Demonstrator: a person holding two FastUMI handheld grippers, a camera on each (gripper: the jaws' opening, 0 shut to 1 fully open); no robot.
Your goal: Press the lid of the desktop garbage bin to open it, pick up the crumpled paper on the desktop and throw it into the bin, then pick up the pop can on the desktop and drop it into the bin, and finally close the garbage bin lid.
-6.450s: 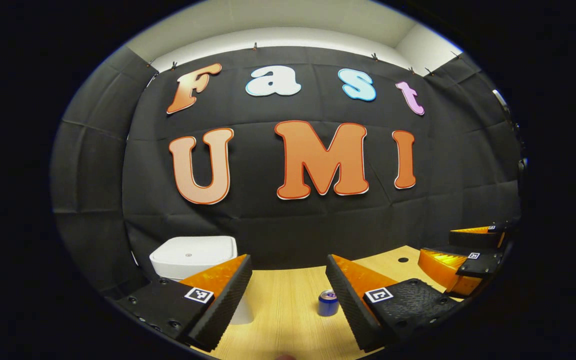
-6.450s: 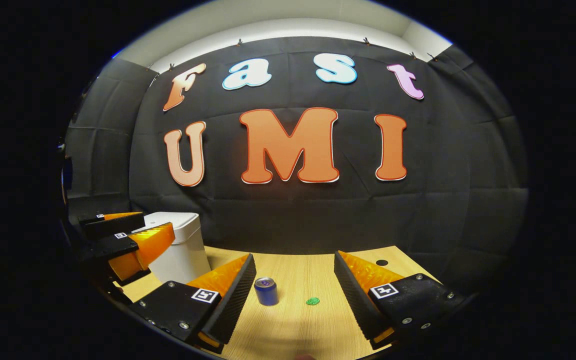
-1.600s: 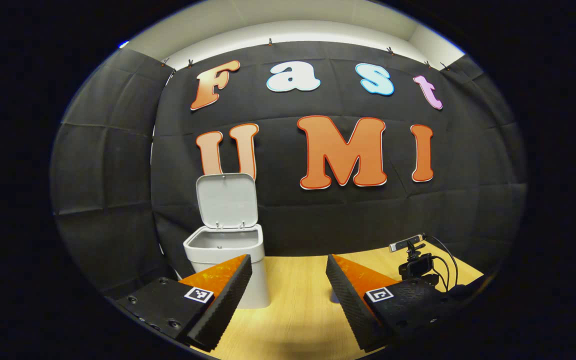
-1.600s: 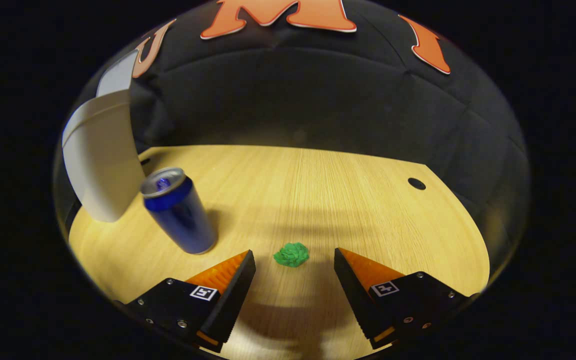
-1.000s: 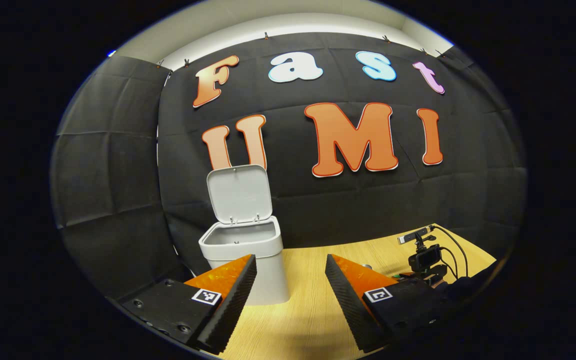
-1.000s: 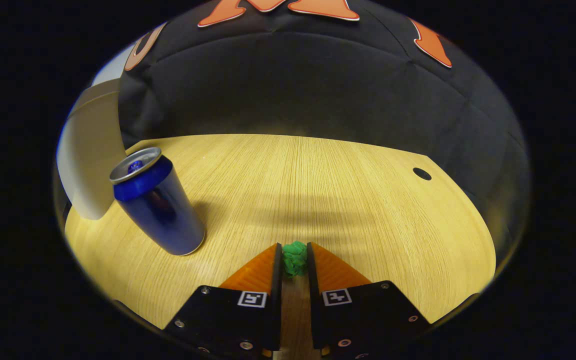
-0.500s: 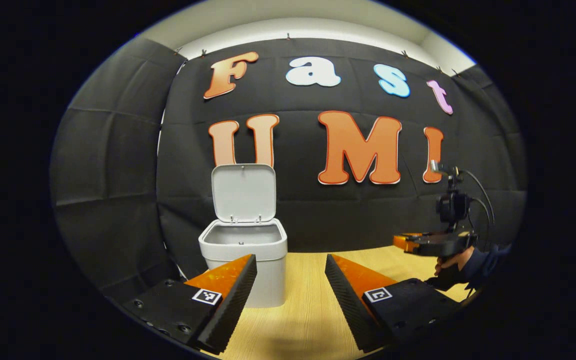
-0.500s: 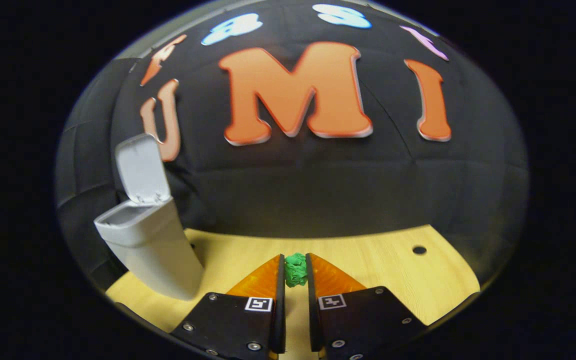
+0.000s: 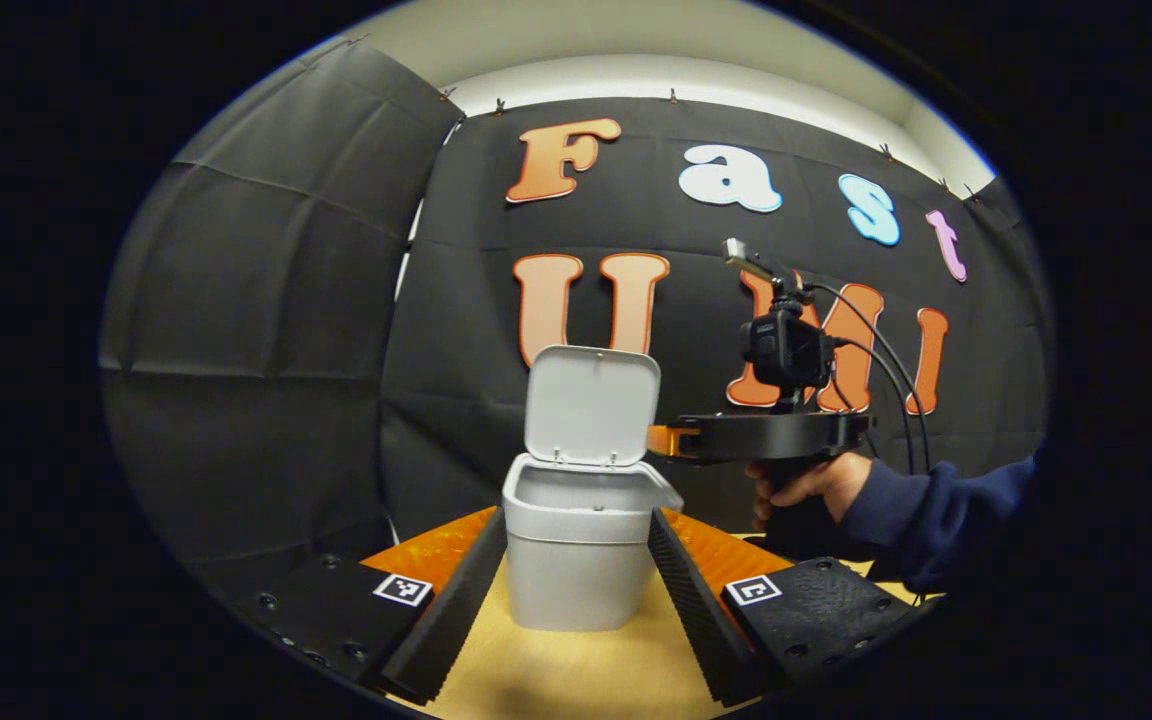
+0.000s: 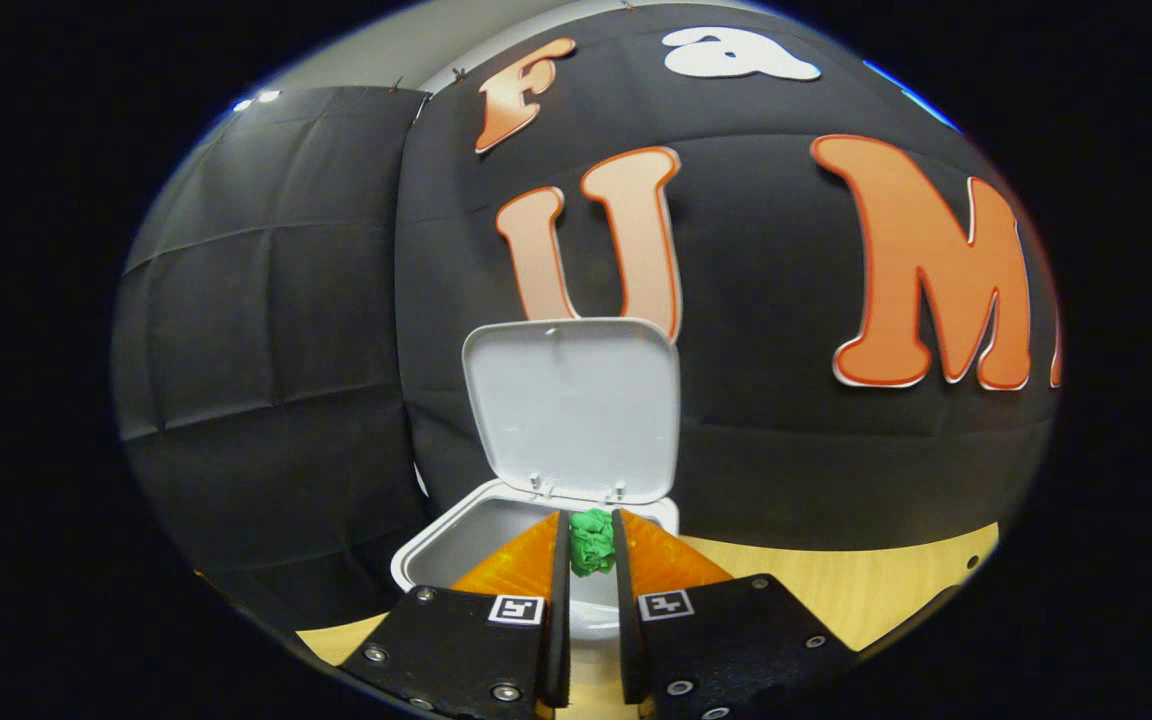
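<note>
- Over the open mouth of the white desktop garbage bin [image 10: 456, 545], in the right gripper view, the right gripper [image 10: 591, 545] pinches the green crumpled paper [image 10: 592, 541] between its two fingertips, fingers drawn narrow on the wad.
- The bin's lid [image 10: 573, 410] stands raised behind the opening, hinged at the back rim, its inner face toward the camera.
- In the left gripper view, the left gripper [image 9: 576, 530] has its fingers spread wide, holding nothing; the bin [image 9: 576, 560] shows between them, standing on the wooden desktop [image 9: 576, 670].
- That same view shows the right gripper [image 9: 671, 440] level with the bin's rim at its right side, gripped by a hand [image 9: 806, 485] in a dark blue sleeve [image 9: 936, 505].
- A small camera [image 9: 786, 350] with cables rides on top of it.
</note>
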